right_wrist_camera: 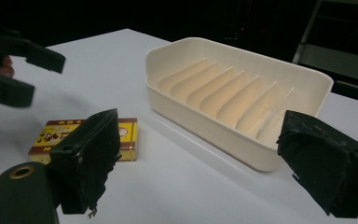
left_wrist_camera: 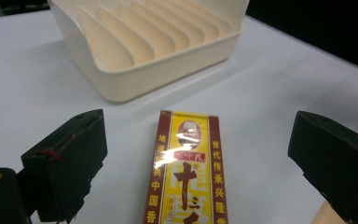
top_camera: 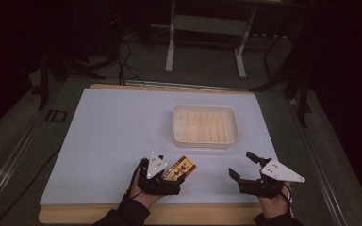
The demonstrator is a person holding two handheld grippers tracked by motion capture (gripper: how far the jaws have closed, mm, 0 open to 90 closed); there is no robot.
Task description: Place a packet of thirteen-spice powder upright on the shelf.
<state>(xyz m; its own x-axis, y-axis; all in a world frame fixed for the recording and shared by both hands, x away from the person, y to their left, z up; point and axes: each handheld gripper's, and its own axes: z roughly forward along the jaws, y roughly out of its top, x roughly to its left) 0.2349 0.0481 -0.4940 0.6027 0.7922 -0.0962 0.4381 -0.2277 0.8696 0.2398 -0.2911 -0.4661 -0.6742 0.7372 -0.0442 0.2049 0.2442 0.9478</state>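
A flat yellow rectangular box with dark red borders and printed characters (top_camera: 180,169) lies face up on the white desk (top_camera: 113,136), near the front edge on the person's side. In the high view its long axis runs on a slant, from the near left to the far right, and its far short end points toward the cream plastic tray with upright dividing ribs (top_camera: 206,125), which stands well apart from it, farther back and to the right. In the left gripper view the box runs straight away from the camera, its top end aimed at the near wall of the tray.

The left hand-held gripper (left_wrist_camera: 196,158) is released: its black jaws stand wide on either side of the box, with bare desk showing between each pad and the box's long edges, so nothing is clamped. In the high view this gripper sits over the near end of the box, the grey three-cornered plate on top, held by the person's left hand (top_camera: 139,190).

The right hand-held gripper (right_wrist_camera: 200,158) is also released, jaws spread wide with nothing between them. It hovers near the front right of the desk, well apart from the box, and looks toward the tray's long side, with the box lying off to its left
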